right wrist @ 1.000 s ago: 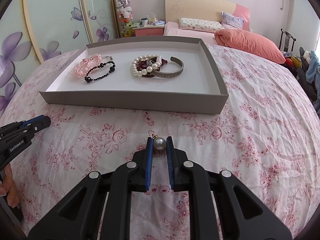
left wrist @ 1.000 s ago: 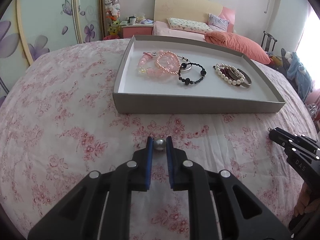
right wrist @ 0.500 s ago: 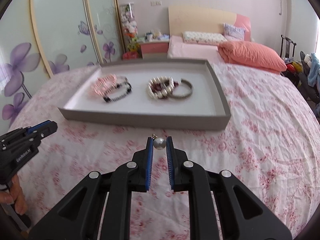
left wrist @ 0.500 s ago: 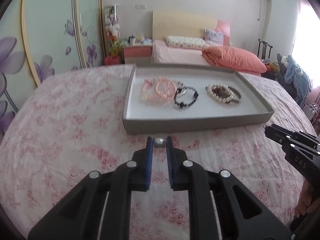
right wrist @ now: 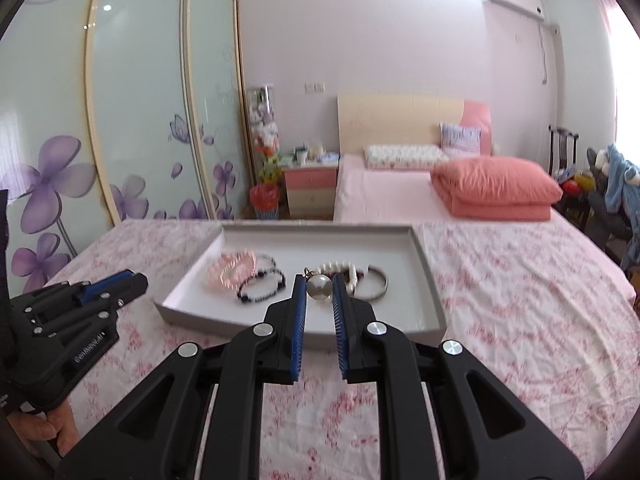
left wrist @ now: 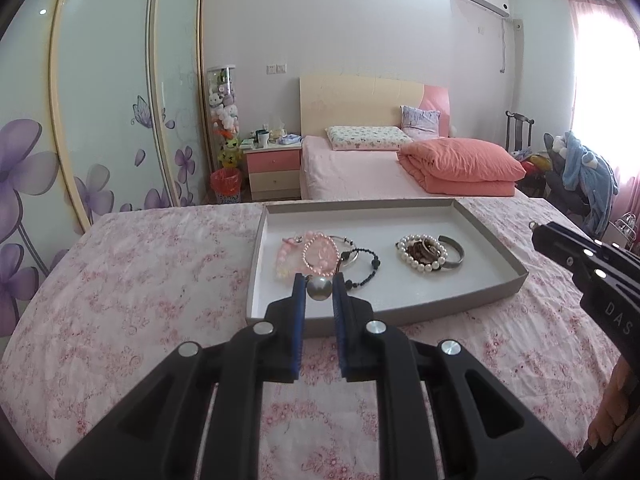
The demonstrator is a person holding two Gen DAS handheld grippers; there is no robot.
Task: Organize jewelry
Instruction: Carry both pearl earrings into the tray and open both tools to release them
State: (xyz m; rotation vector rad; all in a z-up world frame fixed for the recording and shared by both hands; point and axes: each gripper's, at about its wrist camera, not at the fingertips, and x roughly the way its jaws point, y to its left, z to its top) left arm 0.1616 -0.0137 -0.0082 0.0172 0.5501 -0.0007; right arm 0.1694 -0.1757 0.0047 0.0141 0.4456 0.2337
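Observation:
My left gripper (left wrist: 319,289) is shut on a grey pearl earring (left wrist: 319,289), held above the floral bedspread just in front of the grey tray (left wrist: 448,304). My right gripper (right wrist: 319,287) is shut on a white pearl earring (right wrist: 319,287) with a small gold hook, also raised in front of the tray (right wrist: 434,308). In the tray lie pink bead bracelets (left wrist: 316,254), a black bead bracelet (left wrist: 366,270), a pearl bracelet (left wrist: 420,254) and a silver cuff (left wrist: 456,254). Each gripper shows at the edge of the other's view, the right one (left wrist: 538,234) and the left one (right wrist: 138,282).
The tray sits on a bed with a pink floral sheet (left wrist: 140,280). Behind it stand a second bed with an orange folded quilt (left wrist: 460,168), a pink nightstand (left wrist: 274,172) and sliding wardrobe doors (left wrist: 100,120). A chair with clothes (left wrist: 580,176) is at the right.
Both grippers have risen and tilted up with their earrings still held. The tray now looks farther and lower, and more of the room shows.

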